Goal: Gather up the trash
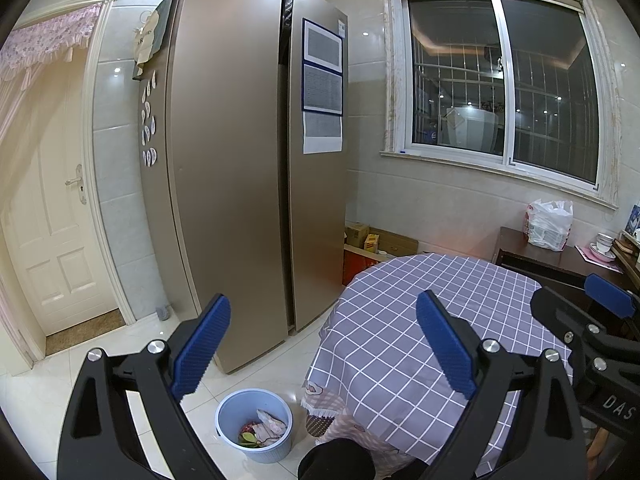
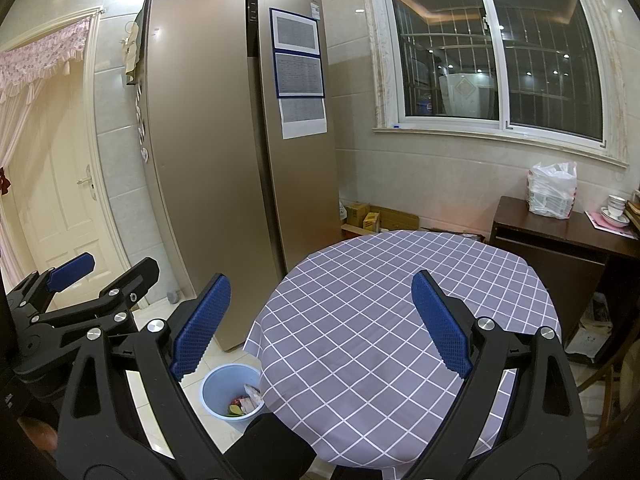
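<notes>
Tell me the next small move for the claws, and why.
Probably none but pulling both back: the tablecloth shows no trash, the bin on the floor by the fridge already holds scraps, and the left claw and right claw are open, holding nothing.

A gold fridge (image 2: pixel 224 160) stands beside a checked-cloth table (image 2: pixel 380 300), under a barred window (image 2: pixel 496 52).

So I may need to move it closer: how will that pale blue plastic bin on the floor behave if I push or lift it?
The pale blue plastic bin probably slides easily on the glossy tiled floor. It holds only a few scraps, so it is likely light. Pushed high on its rim, it might tip.
</notes>
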`<action>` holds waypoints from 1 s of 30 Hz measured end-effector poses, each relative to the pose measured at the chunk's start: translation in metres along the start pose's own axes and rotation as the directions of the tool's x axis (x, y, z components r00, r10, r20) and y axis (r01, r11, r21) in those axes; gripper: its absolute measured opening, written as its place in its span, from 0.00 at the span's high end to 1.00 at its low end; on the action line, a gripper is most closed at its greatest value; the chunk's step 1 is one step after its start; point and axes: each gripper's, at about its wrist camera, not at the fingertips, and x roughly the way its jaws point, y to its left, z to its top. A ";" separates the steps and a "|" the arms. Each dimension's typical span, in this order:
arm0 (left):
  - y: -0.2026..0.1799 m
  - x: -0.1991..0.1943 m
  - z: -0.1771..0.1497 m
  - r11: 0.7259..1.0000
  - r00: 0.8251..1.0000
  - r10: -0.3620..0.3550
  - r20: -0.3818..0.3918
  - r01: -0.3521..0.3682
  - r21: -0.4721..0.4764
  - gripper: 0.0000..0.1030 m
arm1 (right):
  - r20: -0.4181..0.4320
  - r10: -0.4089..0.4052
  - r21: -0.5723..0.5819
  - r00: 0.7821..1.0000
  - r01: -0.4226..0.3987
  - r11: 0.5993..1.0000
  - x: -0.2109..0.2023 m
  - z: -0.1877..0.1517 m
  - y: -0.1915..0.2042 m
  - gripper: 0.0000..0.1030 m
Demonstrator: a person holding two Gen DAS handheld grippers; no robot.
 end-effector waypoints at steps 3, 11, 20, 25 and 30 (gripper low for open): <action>0.000 0.000 0.000 1.000 1.000 0.001 0.000 -0.001 0.002 0.10 | 0.002 0.000 0.000 1.000 0.000 1.000 0.001 0.000 0.002 0.12; 0.000 0.000 -0.002 1.000 1.000 0.001 -0.001 -0.001 0.002 0.10 | 0.002 0.003 -0.002 1.000 -0.003 1.000 0.002 -0.001 0.007 0.12; -0.001 0.000 -0.001 1.000 1.000 0.002 0.000 -0.002 0.001 0.10 | 0.002 0.005 -0.005 1.000 -0.005 1.000 0.003 -0.001 0.009 0.12; 0.000 -0.001 -0.001 1.000 1.000 0.003 0.000 -0.003 0.002 0.10 | 0.002 0.005 -0.005 1.000 -0.005 1.000 0.003 -0.001 0.008 0.12; -0.001 0.000 -0.001 1.000 1.000 0.004 0.000 -0.004 0.002 0.10 | 0.002 0.006 -0.005 1.000 -0.006 1.000 0.004 -0.001 0.010 0.12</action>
